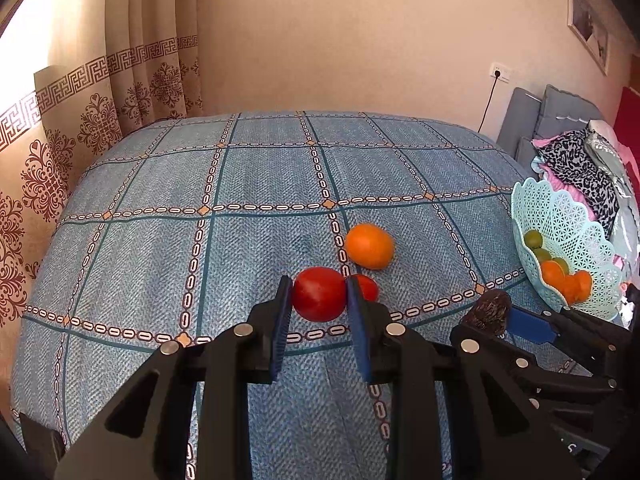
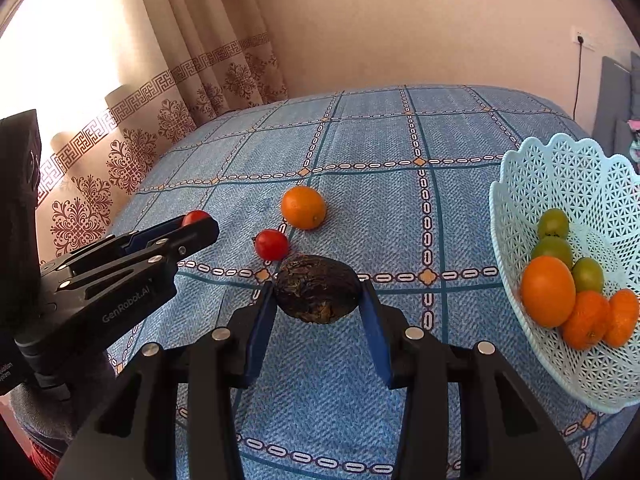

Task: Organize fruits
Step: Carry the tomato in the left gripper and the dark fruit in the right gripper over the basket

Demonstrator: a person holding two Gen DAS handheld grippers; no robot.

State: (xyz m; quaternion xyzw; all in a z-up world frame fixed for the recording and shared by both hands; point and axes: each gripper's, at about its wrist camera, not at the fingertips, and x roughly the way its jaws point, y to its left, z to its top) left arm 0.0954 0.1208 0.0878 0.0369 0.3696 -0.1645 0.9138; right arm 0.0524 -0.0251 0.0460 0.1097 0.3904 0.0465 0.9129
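My left gripper (image 1: 319, 304) is shut on a red tomato (image 1: 319, 292), a blue pad pressed to each side of it. A smaller tomato (image 1: 367, 286) lies just right of it, with an orange (image 1: 370, 246) behind. In the right wrist view my right gripper (image 2: 318, 304) is shut on a dark wrinkled fruit (image 2: 318, 292) that fills the gap between its pads. The small tomato (image 2: 271, 244) and the orange (image 2: 303, 207) lie beyond it. To the right stands a pale blue lattice basket (image 2: 560, 168) holding green fruits, an orange and mandarins.
Everything rests on a blue checked cloth (image 1: 260, 184) over a rounded surface. Patterned curtains (image 1: 80, 120) hang at the left. Beyond the basket (image 1: 560, 208) at the right edge lie a pile of clothes (image 1: 580, 160) and grey cushions (image 1: 532, 120).
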